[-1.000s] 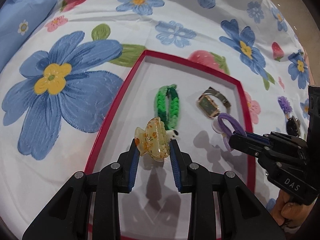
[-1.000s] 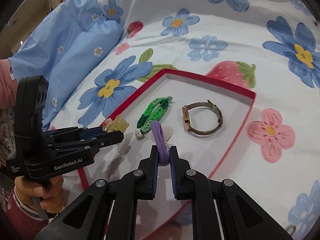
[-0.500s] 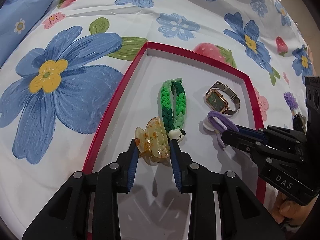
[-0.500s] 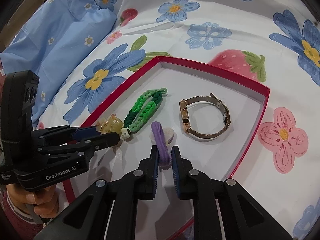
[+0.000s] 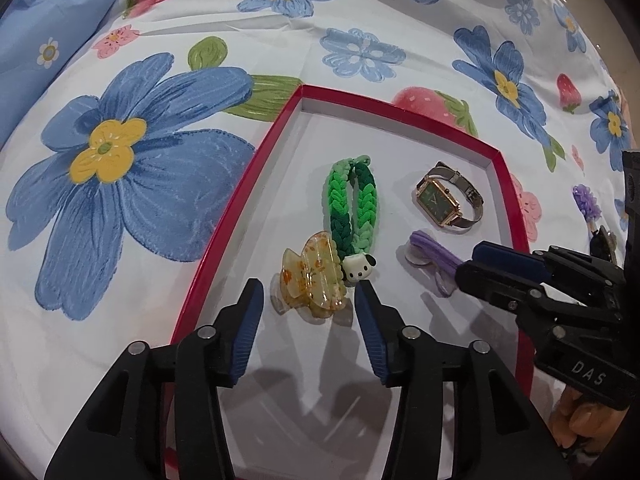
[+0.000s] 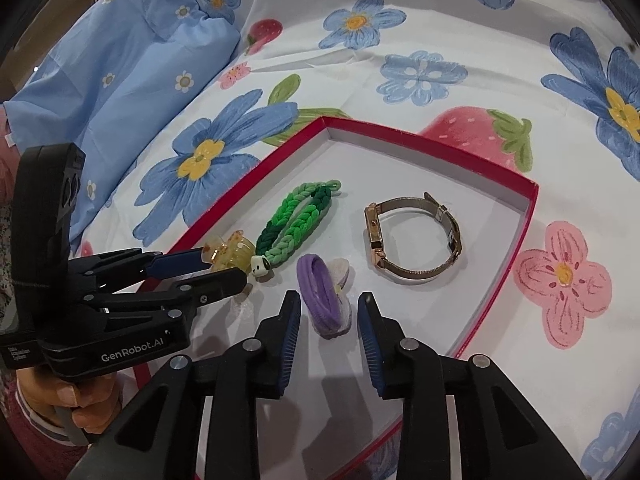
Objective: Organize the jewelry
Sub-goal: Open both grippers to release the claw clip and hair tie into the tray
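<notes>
A shallow red tray [image 5: 224, 232] with a white floor lay on a white bedsheet [image 5: 360, 8] printed with blue flowers and strawberries, and both tongs pointed down into its near end. At the far left, beyond the tray's left wall, a blue flowered pillow [image 6: 112, 60] sat well apart from the left tongs [image 5: 308, 312]. Those tongs had just been opening, and their blue pads stood clear on either side of an amber hair clip [image 5: 314, 276] that rested on the tray floor just ahead of their tips, released and no longer pinched. Touching the clip's right side was the small white dog charm of a green braided strap [image 5: 352, 208], which ran away from the left tongs toward the tray's far wall. To the right of the strap, and farther from both tongs, a gold watch [image 6: 412, 236] with a green face lay on its side on the tray floor, near the far right corner. Nearer, just ahead of the right tongs [image 6: 328, 316], a purple hair tie [image 6: 320, 292] with a pale flower piece lay on the floor between their tips; those tongs had also just been opening, and their pads no longer pressed on it. A hand [image 6: 76, 408] in a pink sleeve held the left tongs' grip. Outside the tray, past its right wall and beyond the right tongs, a small purple trinket [image 5: 586, 200] lay on the sheet; what it was could not be told.
</notes>
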Demonstrator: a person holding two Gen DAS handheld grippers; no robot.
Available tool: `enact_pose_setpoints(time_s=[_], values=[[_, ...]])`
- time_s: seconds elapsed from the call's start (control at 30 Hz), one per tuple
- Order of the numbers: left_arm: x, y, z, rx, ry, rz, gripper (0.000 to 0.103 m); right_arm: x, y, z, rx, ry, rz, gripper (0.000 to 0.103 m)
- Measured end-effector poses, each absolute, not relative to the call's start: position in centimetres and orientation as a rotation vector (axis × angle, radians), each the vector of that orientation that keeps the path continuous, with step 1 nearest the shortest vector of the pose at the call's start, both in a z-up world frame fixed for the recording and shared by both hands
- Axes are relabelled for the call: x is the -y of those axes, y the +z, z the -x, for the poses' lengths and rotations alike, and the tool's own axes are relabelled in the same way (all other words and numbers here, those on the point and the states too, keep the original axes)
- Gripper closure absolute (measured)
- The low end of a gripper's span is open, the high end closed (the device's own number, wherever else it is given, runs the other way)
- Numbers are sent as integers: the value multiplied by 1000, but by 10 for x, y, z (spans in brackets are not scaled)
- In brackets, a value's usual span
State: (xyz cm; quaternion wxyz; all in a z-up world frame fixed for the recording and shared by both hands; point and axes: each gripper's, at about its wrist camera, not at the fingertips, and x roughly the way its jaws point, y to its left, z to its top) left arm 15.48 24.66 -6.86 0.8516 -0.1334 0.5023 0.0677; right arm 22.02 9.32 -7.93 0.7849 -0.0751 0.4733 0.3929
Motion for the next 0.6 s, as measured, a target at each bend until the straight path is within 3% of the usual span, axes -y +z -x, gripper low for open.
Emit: enact_pose_setpoints(time_s=[0.6], values=[[-215, -24, -112, -953, 123, 348, 44, -15, -33, -188, -935, 809, 22, 66]])
